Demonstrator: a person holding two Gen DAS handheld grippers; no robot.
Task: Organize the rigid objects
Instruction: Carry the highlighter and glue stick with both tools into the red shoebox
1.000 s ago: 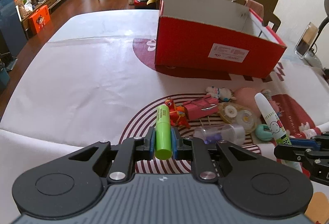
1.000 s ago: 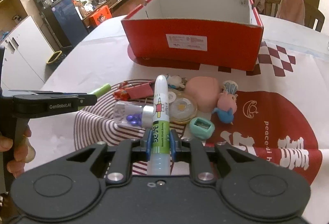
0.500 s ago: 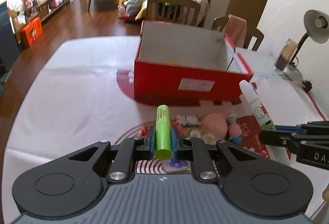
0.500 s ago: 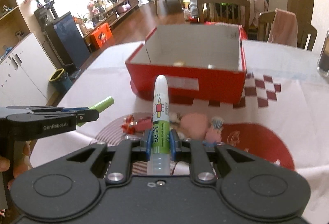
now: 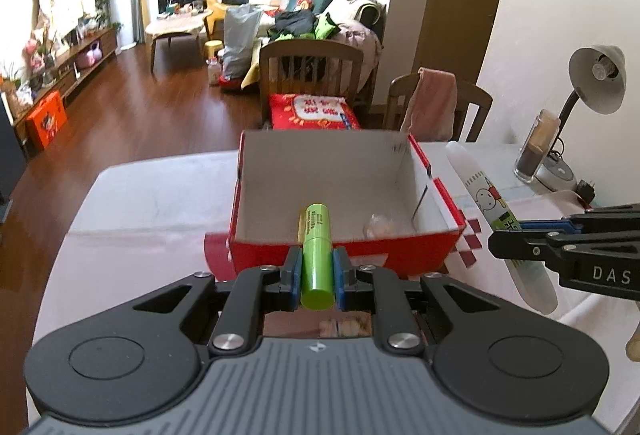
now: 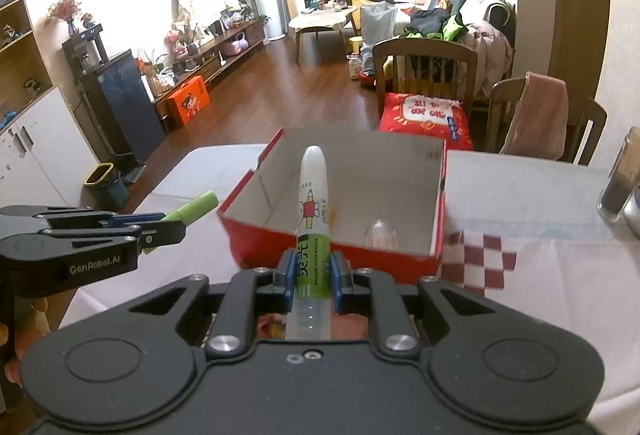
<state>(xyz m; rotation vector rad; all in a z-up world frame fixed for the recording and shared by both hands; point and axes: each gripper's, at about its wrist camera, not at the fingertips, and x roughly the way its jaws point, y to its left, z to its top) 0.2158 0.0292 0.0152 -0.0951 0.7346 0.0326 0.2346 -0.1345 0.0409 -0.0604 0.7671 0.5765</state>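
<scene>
Green highlighter (image 5: 317, 255) clamped between the blue pads (image 5: 294, 271) of the left gripper (image 5: 316, 273), tip pointing forward over the near wall of the red box (image 5: 332, 255). Same highlighter (image 6: 192, 211) seen from the right wrist, sticking out of the left gripper (image 6: 160, 231) at the left edge, just beside the box's left corner. White glue tube (image 6: 313, 235) with the green label pinched by the right gripper (image 6: 313, 277), jaws closed narrow on its lower half, rounded cap aimed into the open box (image 6: 438, 203). From the left wrist, that tube (image 5: 496, 219) held slanted by the right gripper (image 5: 520, 239) just to the right of the box.

Both tools held above the table (image 5: 152, 195), beside each other, in front of the box. Inside the box, white cardboard floor with a small pale object (image 5: 378, 225) near the right wall; too blurred to identify. Also showed up as a clear, rounded shape (image 6: 380, 233) from the right wrist.

Box stood on a white cloth with a red checked patch (image 6: 476, 255) at its right corner. Wooden chair (image 5: 312, 71) with a red cushion (image 5: 312, 111) pushed in behind the box, a second chair (image 5: 440, 103) draped with a pink towel (image 5: 432, 103) next to it. Desk lamp (image 5: 596, 79) at the far right of the table. Fingers (image 6: 36, 319) of a person gripping the left tool visible at the lower left.
</scene>
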